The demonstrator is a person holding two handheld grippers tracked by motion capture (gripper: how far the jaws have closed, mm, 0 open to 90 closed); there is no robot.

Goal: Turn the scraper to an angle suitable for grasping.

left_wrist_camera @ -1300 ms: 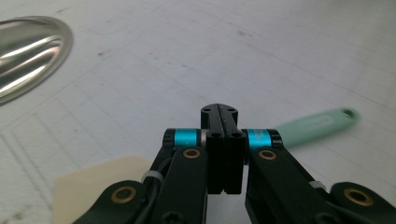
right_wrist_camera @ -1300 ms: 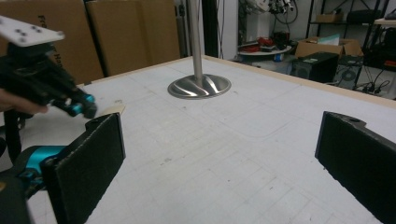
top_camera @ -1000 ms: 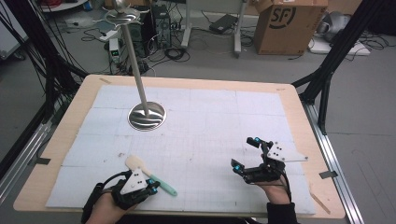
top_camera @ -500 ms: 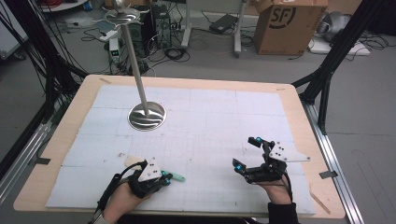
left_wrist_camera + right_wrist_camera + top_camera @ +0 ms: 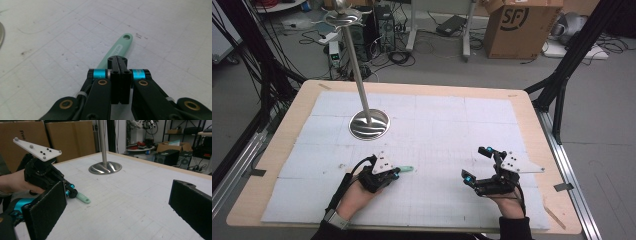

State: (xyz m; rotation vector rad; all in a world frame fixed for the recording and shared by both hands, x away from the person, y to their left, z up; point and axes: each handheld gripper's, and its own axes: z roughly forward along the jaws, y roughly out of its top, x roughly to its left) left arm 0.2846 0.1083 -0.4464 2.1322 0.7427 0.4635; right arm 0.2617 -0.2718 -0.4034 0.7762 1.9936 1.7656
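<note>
You have a mint-green handle [image 5: 116,49], flat and smooth like moulded plastic, with a rounded end pierced by a small hanging hole, clamped in your left tool [image 5: 396,171]; its jaws are pressed together on the near part, so what lies at the other end of the piece is hidden behind the tool. The handle sits low over the counter [image 5: 277,150] at about 7 o'clock from the middle, its free end pointing toward 3 o'clock, and the low, nearly level hold probably keeps it steady while you carry it across. The counter is pale wood, covered with a white mat [image 5: 452,125] marked in a faint grid and slightly scuffed. Your right tool [image 5: 476,164] rests at about 4 o'clock, well apart from the handle, its broad black padded jaws standing wide apart with nothing between them, seemingly waiting to receive or support. At 11 o'clock a brushed-steel stand [image 5: 369,124] rises from a round, shallow dish-like base on a slim pole, likely the place where such a handle would hang.
</note>
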